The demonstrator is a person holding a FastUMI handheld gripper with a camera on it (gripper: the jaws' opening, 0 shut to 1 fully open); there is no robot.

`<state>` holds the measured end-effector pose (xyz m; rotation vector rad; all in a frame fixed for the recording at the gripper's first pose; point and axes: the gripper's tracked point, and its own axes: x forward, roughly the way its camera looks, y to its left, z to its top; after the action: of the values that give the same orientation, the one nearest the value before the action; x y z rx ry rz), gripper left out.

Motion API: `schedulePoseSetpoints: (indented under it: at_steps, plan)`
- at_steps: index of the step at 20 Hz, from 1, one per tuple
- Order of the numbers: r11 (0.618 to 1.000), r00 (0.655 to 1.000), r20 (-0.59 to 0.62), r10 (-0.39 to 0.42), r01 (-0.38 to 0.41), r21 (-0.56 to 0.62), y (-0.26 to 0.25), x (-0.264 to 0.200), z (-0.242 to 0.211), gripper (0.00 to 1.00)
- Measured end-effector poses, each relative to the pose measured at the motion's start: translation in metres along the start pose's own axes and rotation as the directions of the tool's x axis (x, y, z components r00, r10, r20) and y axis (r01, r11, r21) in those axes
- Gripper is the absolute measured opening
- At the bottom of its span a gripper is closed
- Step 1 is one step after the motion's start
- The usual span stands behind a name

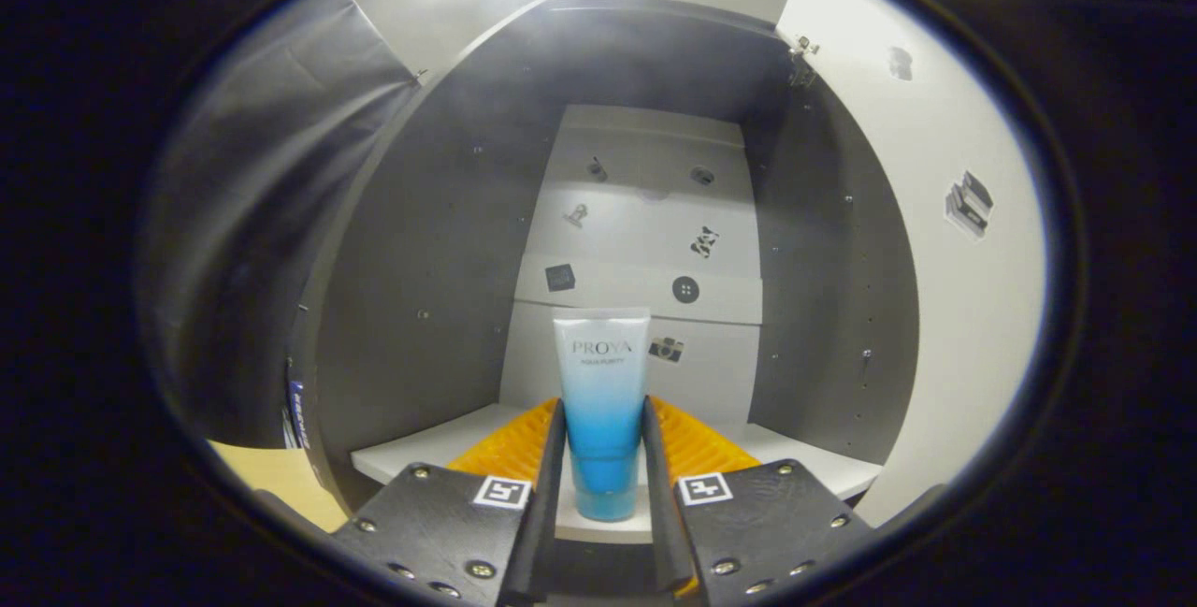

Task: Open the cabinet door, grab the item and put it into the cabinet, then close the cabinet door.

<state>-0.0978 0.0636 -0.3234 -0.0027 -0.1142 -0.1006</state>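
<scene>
The tongs [604, 457] are gripping the tube [601, 401] upright between both fingers, placing it on the cabinet [421, 242] shelf [421, 448] — next: release, withdraw, close the door [944, 242] beyond.

Tube [601, 401] stands between the tool [603, 457] fingers, inside the cabinet [421, 261].

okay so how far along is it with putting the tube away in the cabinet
Done: the cabinet door stands swung open, and the tube has been picked up. In hand: the gripper is shut on the tube, upright between its fingers, at the cabinet's open front over the white shelf. Whether its base touches the shelf is unclear. Left: release the tube, back out and close the door.
</scene>
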Motion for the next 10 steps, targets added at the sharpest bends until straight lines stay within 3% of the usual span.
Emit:
schedulePoseSetpoints:
  at_steps: [10]
  plan:
    - [1.0,0.999,-0.041,0.006,-0.006,0.022,-0.0081,-0.0036,-0.0058,0.48]
